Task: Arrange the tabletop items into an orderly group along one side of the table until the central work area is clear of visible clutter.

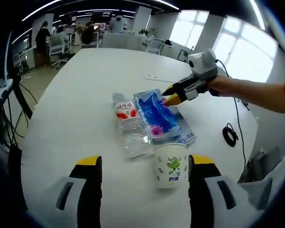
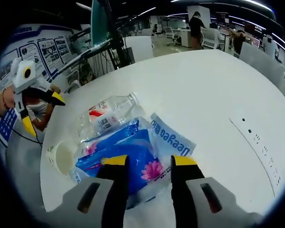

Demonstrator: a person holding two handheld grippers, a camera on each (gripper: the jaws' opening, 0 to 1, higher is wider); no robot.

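Observation:
A clear water bottle (image 1: 128, 124) with a red label lies on its side mid-table, next to a blue tissue pack (image 1: 157, 115). A white paper cup (image 1: 171, 165) with a green print stands upright just in front of them. My left gripper (image 1: 145, 164) is open wide, and the cup is between its jaws, closer to the right one. My right gripper (image 1: 172, 95) comes in from the right, tips at the pack's far edge. In the right gripper view, my right gripper (image 2: 149, 161) is open over the pack (image 2: 133, 154), with the bottle (image 2: 104, 118), cup (image 2: 61, 156) and left gripper (image 2: 42, 114) beyond.
The white table (image 1: 85, 80) is large and rounded, with bare surface to the left and far side. A black coiled cable (image 1: 230, 135) hangs off its right edge. Office chairs, desks and people stand far behind. A person's hand (image 1: 223, 85) holds the right gripper.

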